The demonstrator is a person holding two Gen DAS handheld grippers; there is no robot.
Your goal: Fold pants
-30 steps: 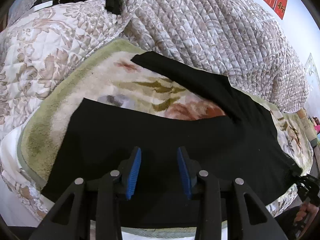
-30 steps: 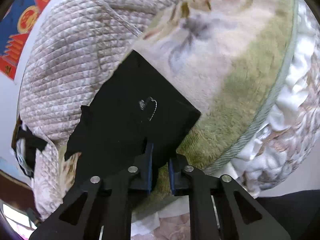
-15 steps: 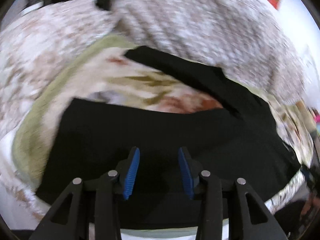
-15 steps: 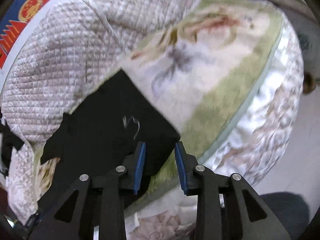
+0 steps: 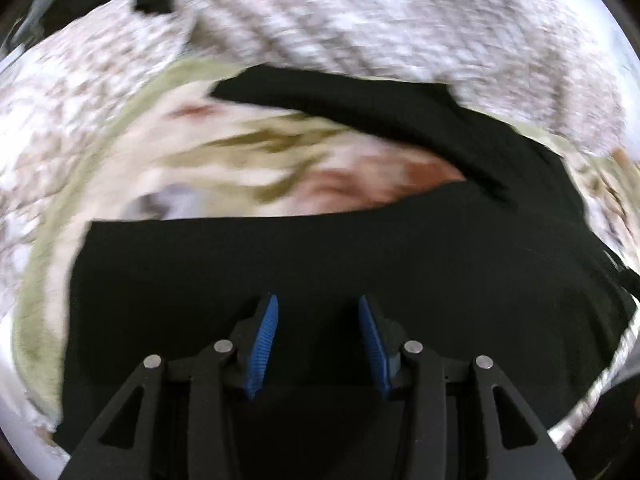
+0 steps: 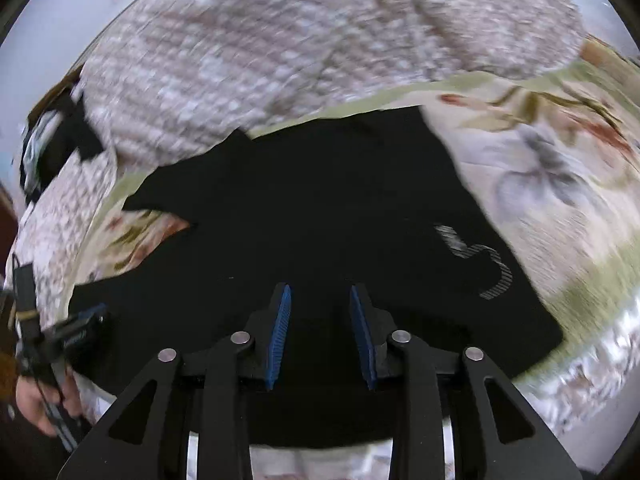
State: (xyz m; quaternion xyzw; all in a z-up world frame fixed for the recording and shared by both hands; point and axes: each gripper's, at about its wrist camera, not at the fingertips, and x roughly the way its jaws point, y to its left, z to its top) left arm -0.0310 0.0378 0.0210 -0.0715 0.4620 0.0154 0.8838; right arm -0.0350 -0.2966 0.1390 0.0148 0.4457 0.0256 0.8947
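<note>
Floral blanket (image 6: 560, 184) bears black pants (image 6: 320, 208); right tool (image 6: 320, 300) opening, empty, sees logo (image 6: 476, 260).

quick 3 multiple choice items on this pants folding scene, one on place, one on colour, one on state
1. The pants lie on:
A. a floral blanket
B. a wooden floor
C. a chair

2. The gripper pads are:
A. red
B. blue
C. white

3. The pants legs are:
A. rolled up
B. stacked in one fold
C. spread apart in a V

Key:
1 A, the floral blanket shows all round the black cloth.
2 B, blue ribbed pads show in both wrist views.
3 C, blanket shows between the two legs in the left wrist view.
</note>
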